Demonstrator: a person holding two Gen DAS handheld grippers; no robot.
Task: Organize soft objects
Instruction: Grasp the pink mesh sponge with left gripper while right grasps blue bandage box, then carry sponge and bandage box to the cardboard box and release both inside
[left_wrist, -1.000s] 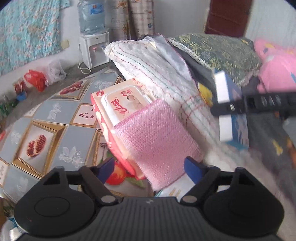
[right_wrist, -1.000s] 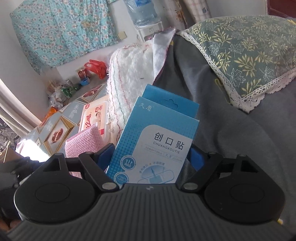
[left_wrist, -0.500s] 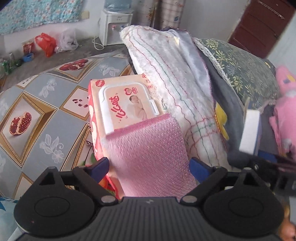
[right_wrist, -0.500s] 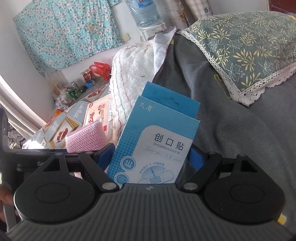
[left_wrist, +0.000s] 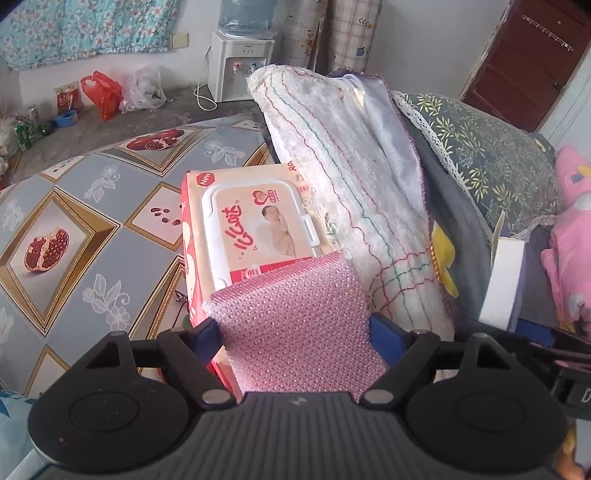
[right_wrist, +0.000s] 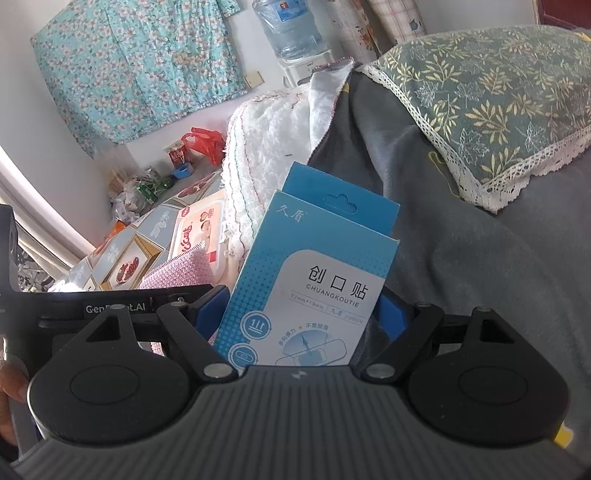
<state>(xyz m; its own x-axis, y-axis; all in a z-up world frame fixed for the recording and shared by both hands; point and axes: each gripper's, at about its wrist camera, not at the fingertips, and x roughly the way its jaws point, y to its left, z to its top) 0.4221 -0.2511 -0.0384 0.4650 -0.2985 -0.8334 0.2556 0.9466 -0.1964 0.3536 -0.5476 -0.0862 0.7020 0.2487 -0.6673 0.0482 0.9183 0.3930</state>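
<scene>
My left gripper (left_wrist: 295, 328) is shut on a pink mesh sponge (left_wrist: 295, 321) and holds it over the near end of a pack of baby wipes (left_wrist: 255, 225) that lies on the patterned cloth. My right gripper (right_wrist: 303, 310) is shut on a blue box of plasters (right_wrist: 314, 280), held upright in front of a grey blanket (right_wrist: 461, 258). The box's white edge also shows in the left wrist view (left_wrist: 502, 284). The sponge (right_wrist: 177, 271) and the wipes (right_wrist: 199, 229) also show in the right wrist view.
A folded white towel (left_wrist: 343, 166) lies right of the wipes, then the grey blanket (left_wrist: 454, 221), a green leaf-print pillow (left_wrist: 491, 158) and a pink plush (left_wrist: 572, 236). The pomegranate-print cloth (left_wrist: 92, 206) spreads left. A water dispenser (left_wrist: 240, 66) and bags stand at the far wall.
My left gripper has drawn back and shifted, so the wipes pack shows fuller ahead of the sponge. My right gripper with the box has come closer alongside the left one.
</scene>
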